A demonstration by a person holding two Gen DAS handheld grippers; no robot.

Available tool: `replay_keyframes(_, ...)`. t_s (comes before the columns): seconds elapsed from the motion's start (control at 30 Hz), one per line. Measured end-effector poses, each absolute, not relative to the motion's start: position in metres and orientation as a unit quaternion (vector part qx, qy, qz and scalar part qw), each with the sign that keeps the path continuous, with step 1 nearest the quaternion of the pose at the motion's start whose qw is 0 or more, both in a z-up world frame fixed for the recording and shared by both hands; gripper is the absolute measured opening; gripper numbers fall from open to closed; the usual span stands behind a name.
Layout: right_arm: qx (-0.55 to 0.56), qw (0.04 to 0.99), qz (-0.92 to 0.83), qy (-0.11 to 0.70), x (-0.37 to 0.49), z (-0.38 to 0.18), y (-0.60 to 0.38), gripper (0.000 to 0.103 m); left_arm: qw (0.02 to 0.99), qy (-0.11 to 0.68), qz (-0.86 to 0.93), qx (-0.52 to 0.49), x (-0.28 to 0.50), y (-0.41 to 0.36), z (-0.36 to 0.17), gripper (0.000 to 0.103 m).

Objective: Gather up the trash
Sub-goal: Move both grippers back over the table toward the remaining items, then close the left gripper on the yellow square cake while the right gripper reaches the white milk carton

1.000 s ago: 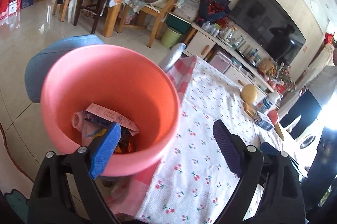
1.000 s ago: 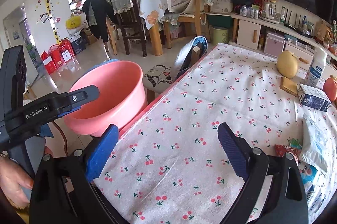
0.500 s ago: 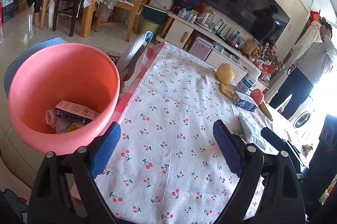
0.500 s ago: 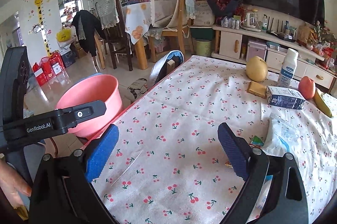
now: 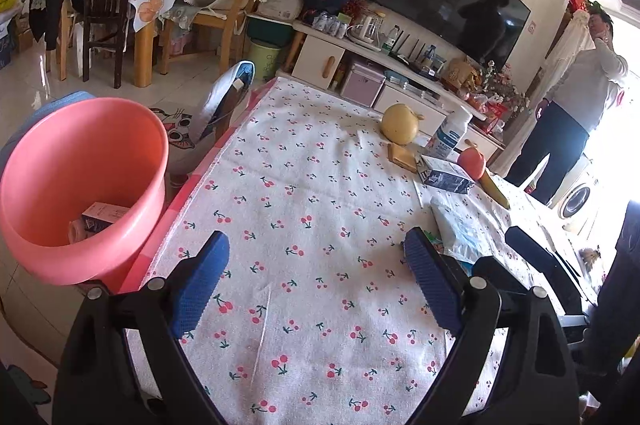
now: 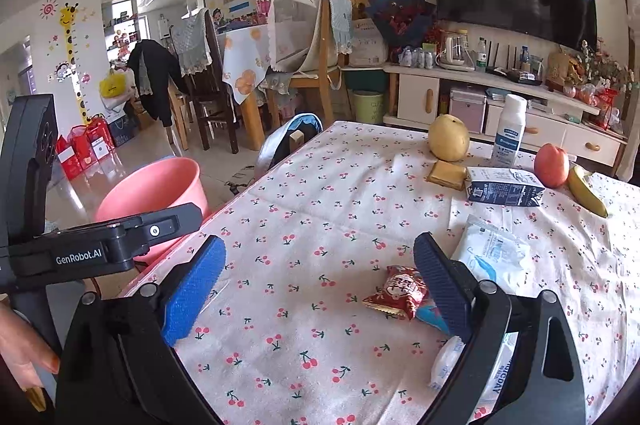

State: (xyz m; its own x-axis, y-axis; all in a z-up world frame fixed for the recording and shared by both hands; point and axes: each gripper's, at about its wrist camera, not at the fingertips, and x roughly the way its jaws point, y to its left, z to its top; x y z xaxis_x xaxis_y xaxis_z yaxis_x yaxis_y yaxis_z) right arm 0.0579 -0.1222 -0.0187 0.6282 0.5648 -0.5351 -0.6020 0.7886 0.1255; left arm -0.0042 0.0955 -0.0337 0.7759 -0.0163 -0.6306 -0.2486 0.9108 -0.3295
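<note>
A pink bucket (image 5: 80,185) stands on the floor left of the table and holds a small box (image 5: 105,215) and other wrappers; it also shows in the right wrist view (image 6: 154,191). My left gripper (image 5: 316,285) is open and empty over the cherry-print tablecloth (image 5: 304,193). My right gripper (image 6: 316,285) is open and empty; a red snack wrapper (image 6: 398,291) lies by its right finger, with a white plastic packet (image 6: 494,255) and a blue wrapper (image 6: 430,317) beside it. A dark milk carton (image 6: 504,187) lies further back.
A pear (image 6: 449,143), a biscuit (image 6: 446,175), a white bottle (image 6: 509,131), an apple (image 6: 551,165) and a banana (image 6: 586,191) sit at the table's far side. A chair (image 6: 290,141) stands at the table's left edge. A person (image 5: 576,101) stands at right.
My left gripper has swung right, from above the bucket to over the table. My right gripper has also turned right, and the wrappers have come into its view.
</note>
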Motion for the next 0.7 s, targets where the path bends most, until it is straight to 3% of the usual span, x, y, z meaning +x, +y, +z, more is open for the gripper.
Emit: replay_keyframes(0.7, 0.048, 0.920, 0.226, 0.317, 0.124, -0.031, -0.237, 0.094, 0.916, 0.376, 0.008, -0.140, 0.043, 0.009, -0.056, 0.090)
